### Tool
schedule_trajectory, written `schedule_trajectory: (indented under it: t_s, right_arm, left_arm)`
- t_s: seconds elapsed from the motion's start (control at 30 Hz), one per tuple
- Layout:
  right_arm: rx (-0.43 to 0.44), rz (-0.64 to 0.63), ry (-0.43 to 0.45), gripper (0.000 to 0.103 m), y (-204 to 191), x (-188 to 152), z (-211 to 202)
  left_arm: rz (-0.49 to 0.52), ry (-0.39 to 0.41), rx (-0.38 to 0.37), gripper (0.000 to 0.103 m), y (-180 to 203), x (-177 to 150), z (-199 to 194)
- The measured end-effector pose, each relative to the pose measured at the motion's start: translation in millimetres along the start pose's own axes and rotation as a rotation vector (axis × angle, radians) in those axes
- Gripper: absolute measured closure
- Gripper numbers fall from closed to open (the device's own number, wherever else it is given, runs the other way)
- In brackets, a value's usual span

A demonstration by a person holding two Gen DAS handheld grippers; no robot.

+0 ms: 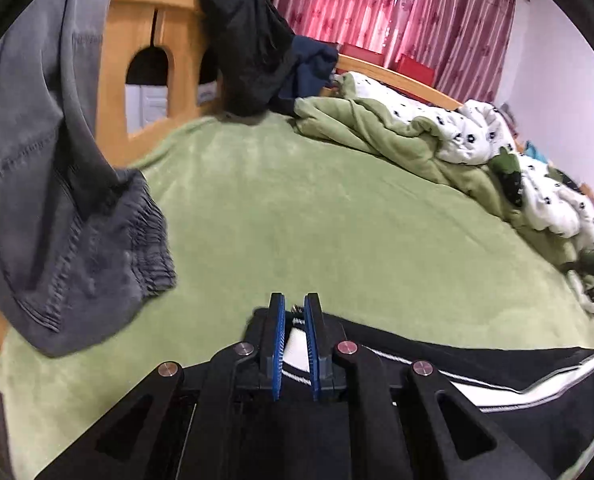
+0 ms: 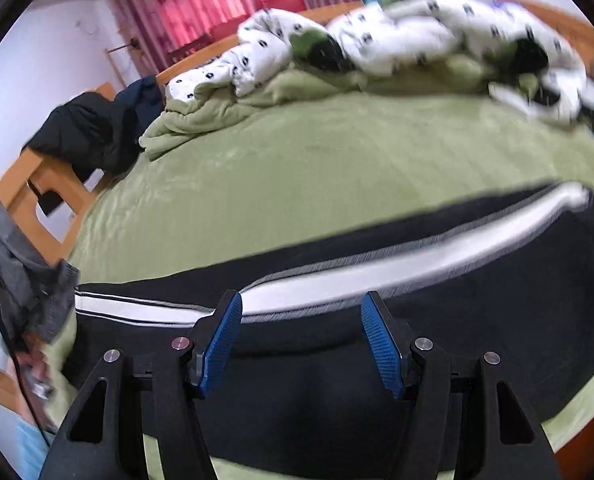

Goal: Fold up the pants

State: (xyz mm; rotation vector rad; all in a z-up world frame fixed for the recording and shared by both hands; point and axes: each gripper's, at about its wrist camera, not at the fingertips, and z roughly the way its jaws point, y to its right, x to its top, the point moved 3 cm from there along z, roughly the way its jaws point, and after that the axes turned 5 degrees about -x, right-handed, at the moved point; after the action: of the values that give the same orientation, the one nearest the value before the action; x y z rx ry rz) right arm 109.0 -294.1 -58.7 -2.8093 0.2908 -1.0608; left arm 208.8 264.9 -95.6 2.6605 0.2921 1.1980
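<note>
Black pants with white side stripes lie lengthwise on the green bed sheet, seen in the left wrist view [image 1: 497, 376] and in the right wrist view [image 2: 337, 280]. My left gripper [image 1: 295, 312] is shut on the pants' waistband end, with white fabric and a drawstring between its blue pads. My right gripper [image 2: 301, 312] is open and empty, hovering just over the middle of the pants, its blue fingers [image 2: 221, 340] spread wide. The right wrist view is motion-blurred.
Grey pants [image 1: 57, 200] hang at the left over the wooden footboard [image 1: 153, 32]. Dark clothes [image 1: 253, 48] drape on the board. A crumpled green and white quilt [image 1: 457, 140] lies along the far side of the bed [image 1: 297, 208]. Red curtains hang behind.
</note>
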Motion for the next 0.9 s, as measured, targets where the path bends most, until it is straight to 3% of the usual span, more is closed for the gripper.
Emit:
schedule_trajectory:
  t_s: [0.1,0.23,0.27,0.33,0.4,0.53,0.67,0.73,0.8,0.9]
  right_arm:
    - [-0.071,-0.189,0.070,0.040,-8.7,14.4,7.1]
    - [-0.020,-0.302,0.032,0.040,-16.2,26.9,36.6]
    - [0.000,-0.315,0.019,0.040,-18.3,28.4,43.2]
    - [0.047,-0.352,0.000,0.040,-23.7,28.8,56.9]
    - [0.096,-0.413,-0.018,0.040,-30.6,24.3,69.6]
    - [0.137,-0.558,-0.055,0.040,-38.7,13.9,93.0]
    - [0.175,-0.622,-0.079,0.040,-40.1,12.8,112.7]
    - [0.209,-0.645,-0.121,0.038,-42.8,14.3,126.6]
    - [0.225,-0.687,-0.205,0.038,-44.7,12.0,145.6]
    - [0.254,-0.717,-0.354,0.044,-43.5,2.2,168.6]
  left_arm:
    - [0.001,-0.049,-0.016,0.093,-3.0,-12.9,15.2]
    - [-0.008,-0.119,-0.057,0.092,-2.0,-25.9,40.9]
    - [-0.007,-0.128,-0.060,0.088,-1.2,-27.6,44.4]
    - [-0.003,-0.146,-0.056,0.049,-1.3,-28.0,54.7]
    - [-0.019,-0.129,-0.085,0.043,-2.8,-26.6,59.2]
    - [-0.027,-0.168,-0.115,0.043,-0.8,-24.0,72.3]
    - [0.001,-0.201,-0.090,0.046,8.3,-24.8,88.3]
    - [0.023,-0.191,-0.038,0.068,11.0,-25.2,90.7]
    - [0.055,-0.184,-0.015,0.079,11.5,-26.3,89.8]
    - [0.050,-0.113,-0.028,0.085,7.3,-27.3,74.7]
